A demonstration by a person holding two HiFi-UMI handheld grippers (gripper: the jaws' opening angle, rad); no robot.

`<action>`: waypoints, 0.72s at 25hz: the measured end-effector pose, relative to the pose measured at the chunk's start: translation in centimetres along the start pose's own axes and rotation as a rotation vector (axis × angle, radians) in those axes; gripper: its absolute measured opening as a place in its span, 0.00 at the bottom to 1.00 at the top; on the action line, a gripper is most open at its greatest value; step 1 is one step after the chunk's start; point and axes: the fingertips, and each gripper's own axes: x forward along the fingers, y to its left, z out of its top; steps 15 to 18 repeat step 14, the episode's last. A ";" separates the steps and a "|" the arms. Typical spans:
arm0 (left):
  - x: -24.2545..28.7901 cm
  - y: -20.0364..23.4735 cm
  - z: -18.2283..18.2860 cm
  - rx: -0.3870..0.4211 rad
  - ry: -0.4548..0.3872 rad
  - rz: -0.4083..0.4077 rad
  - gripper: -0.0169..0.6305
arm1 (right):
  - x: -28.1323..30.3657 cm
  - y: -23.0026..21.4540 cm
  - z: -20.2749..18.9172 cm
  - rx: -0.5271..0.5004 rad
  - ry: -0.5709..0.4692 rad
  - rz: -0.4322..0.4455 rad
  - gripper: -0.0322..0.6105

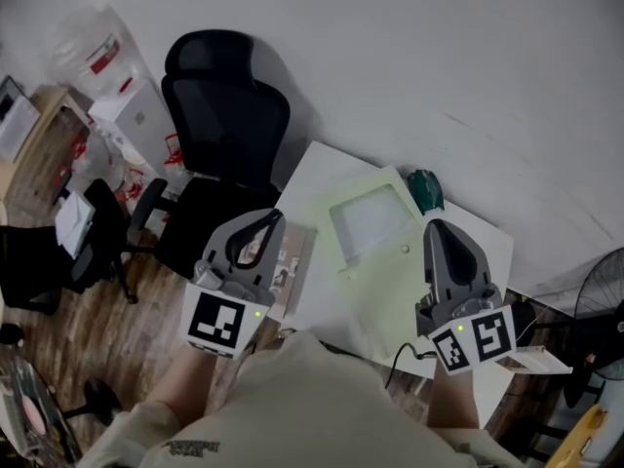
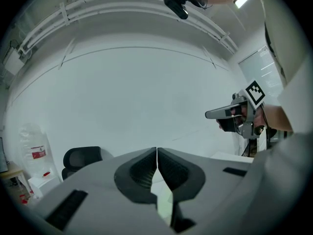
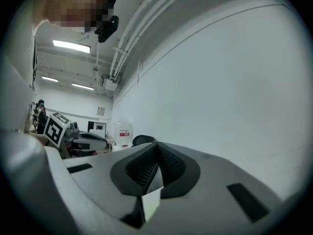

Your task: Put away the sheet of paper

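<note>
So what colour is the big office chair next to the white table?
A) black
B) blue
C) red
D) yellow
A: the office chair standing beside the table has a black back, seat and armrests.

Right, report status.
Left gripper shut, empty; right gripper shut, empty. White paper sheet on or in pale green folder, white table. Nothing in the way.
</note>
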 end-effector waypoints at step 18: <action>0.3 1.8 -1.1 0.009 0.023 0.018 0.06 | 2.0 3.6 -2.6 -0.026 0.077 0.061 0.09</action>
